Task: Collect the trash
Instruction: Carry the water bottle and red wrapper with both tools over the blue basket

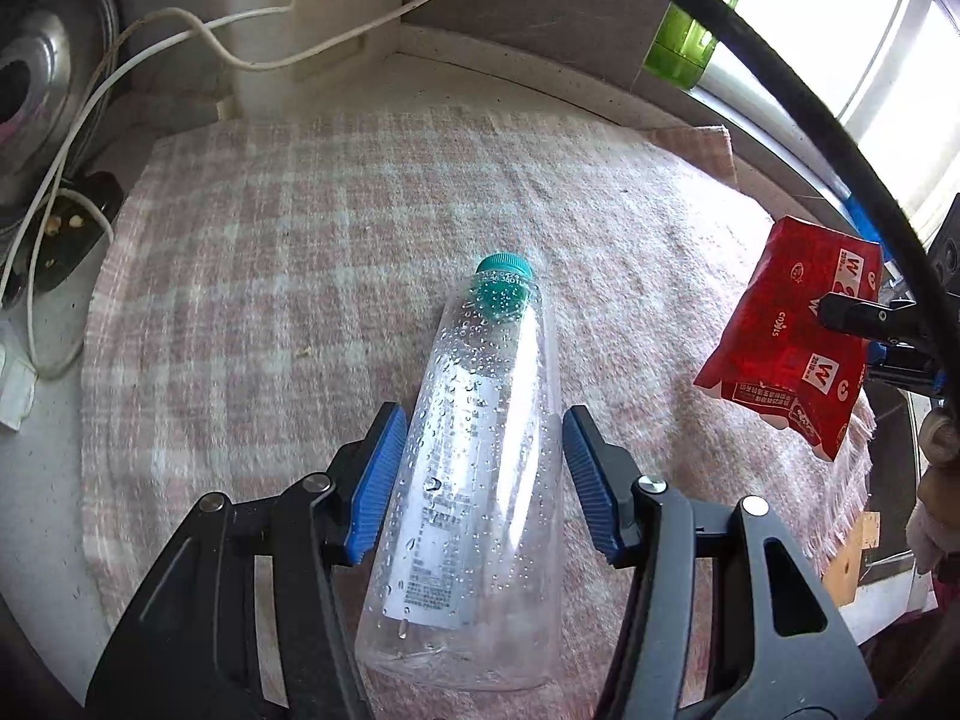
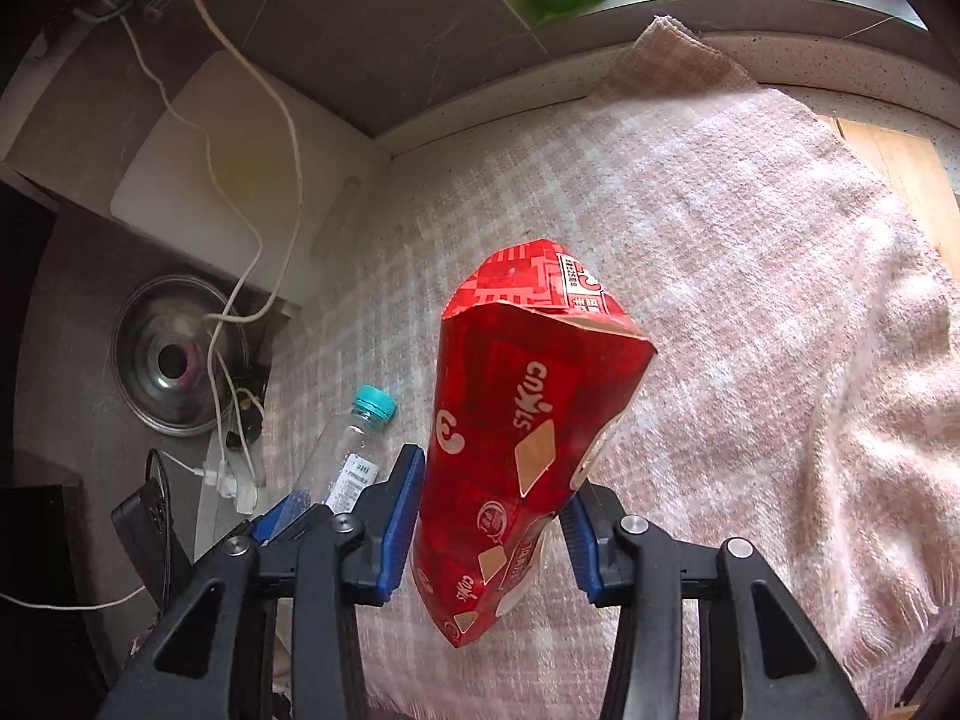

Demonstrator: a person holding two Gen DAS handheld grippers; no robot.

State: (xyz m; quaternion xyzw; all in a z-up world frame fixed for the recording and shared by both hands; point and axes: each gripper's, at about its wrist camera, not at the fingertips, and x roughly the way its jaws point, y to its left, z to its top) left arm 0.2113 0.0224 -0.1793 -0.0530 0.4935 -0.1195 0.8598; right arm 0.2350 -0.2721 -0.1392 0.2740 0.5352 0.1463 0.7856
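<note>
A clear plastic bottle (image 1: 474, 450) with a teal cap (image 1: 504, 276) lies lengthwise between my left gripper's (image 1: 480, 420) blue pads (image 1: 375, 474), which press its sides; it hangs just above the pink checked cloth (image 1: 270, 252). My right gripper (image 2: 492, 480) is shut on a crumpled red carton (image 2: 522, 420), held up off the cloth. From the left wrist view the carton (image 1: 786, 342) hangs at the right, pinched by the right gripper's black finger (image 1: 864, 318). From the right wrist view the bottle (image 2: 351, 462) shows at the lower left.
A green bottle (image 1: 690, 30) stands on the sill at the back. A metal lid (image 2: 174, 354), white cables (image 2: 252, 252) and a plug block (image 2: 231, 483) crowd the left counter. A white board (image 2: 240, 168) leans at the back; a wooden board (image 2: 906, 180) lies right.
</note>
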